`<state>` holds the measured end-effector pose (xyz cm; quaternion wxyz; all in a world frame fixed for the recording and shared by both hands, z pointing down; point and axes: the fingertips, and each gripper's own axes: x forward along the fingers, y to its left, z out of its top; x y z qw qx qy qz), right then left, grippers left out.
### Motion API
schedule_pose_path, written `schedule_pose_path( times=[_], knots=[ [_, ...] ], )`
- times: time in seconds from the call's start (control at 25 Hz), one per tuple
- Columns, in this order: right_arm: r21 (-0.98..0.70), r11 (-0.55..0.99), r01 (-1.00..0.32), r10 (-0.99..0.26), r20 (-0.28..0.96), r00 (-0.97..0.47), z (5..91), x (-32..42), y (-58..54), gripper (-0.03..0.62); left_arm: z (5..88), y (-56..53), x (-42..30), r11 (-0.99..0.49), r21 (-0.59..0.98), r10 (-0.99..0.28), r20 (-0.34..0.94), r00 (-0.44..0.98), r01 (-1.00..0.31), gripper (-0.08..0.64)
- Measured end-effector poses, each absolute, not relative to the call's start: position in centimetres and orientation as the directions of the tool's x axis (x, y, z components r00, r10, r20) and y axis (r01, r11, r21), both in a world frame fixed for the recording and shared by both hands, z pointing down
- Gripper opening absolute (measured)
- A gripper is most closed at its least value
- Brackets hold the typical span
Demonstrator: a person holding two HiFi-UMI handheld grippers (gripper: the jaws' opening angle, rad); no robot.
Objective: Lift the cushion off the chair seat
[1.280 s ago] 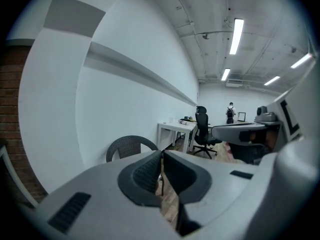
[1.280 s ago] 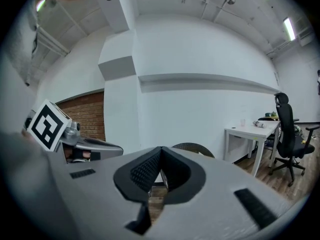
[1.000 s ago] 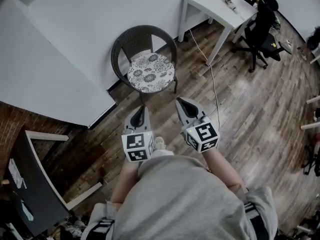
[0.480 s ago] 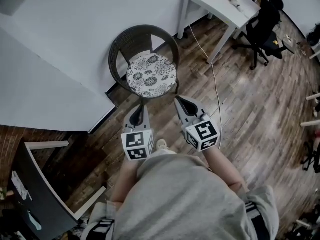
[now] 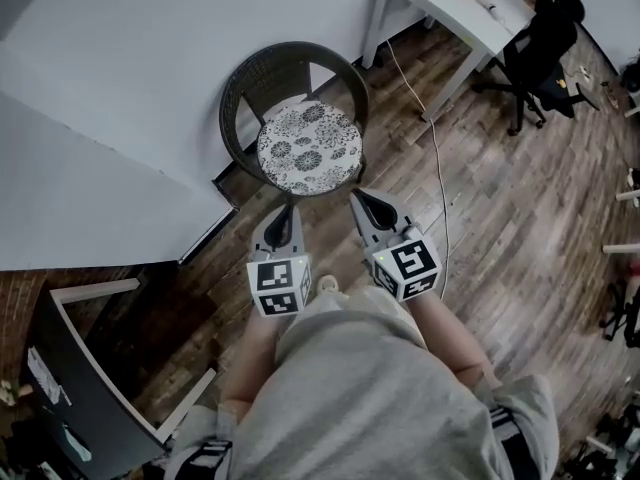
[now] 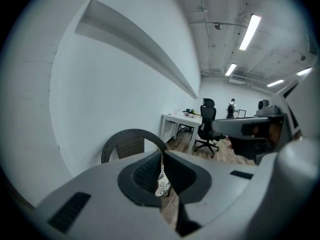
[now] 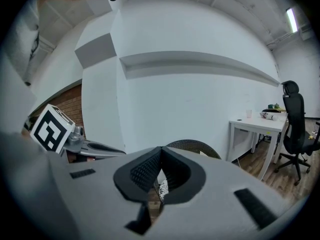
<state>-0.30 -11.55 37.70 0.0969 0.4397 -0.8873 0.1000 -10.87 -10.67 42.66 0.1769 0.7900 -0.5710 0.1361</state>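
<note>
Against the far white wall [image 5: 130, 58]: dark woven-wicker chair [image 5: 243, 93] with a hooped round back, standing on the brown wood-plank floor [image 5: 520, 218]. Round flat cushion [image 5: 309, 148], pale fabric with dark floral medallions, lies flat on the chair seat and covers nearly all of it. Nothing is touching it.

Person in a grey shirt [image 5: 370, 398] stands on the near side of the chair, facing it, one hand-held gripper in each hand.

Left gripper [image 5: 290, 204]: grey body, black ribbed pads, jaws pressed together with nothing between them. Tip sits just short of the seat's near edge, apart from the cushion.

Right gripper [image 5: 355, 198]: same build, jaws likewise closed on nothing. Tip is at the near right of the seat, also clear of the cushion.

Both grippers point toward the chair, side by side, marker cubes on the person's side.

Left gripper view: wicker back rises just past the closed tips, and a sliver of floral cushion shows through the slit below them. Right gripper view: much the same, with the chair back beyond the tips.

Far right: white rectangular table [image 5: 450, 8] by the wall; the items on top are too small to tell. Black wheeled office chair [image 5: 535, 53] is beside it. Thin white cable [image 5: 432, 138] runs from under the table across the floor, passing right of the wicker chair.
</note>
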Motion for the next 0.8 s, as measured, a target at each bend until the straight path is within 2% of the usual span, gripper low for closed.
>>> schedule_pose_path(
  times=[0.8],
  knots=[
    [-0.121, 0.626, -0.77, -0.684, 0.391, -0.617, 46.0, -0.4, -18.0, -0.005, 52.0, -17.8, -11.4, -0.215, 0.224, -0.828, 0.474, 0.299, -0.95, 0.018]
  ],
)
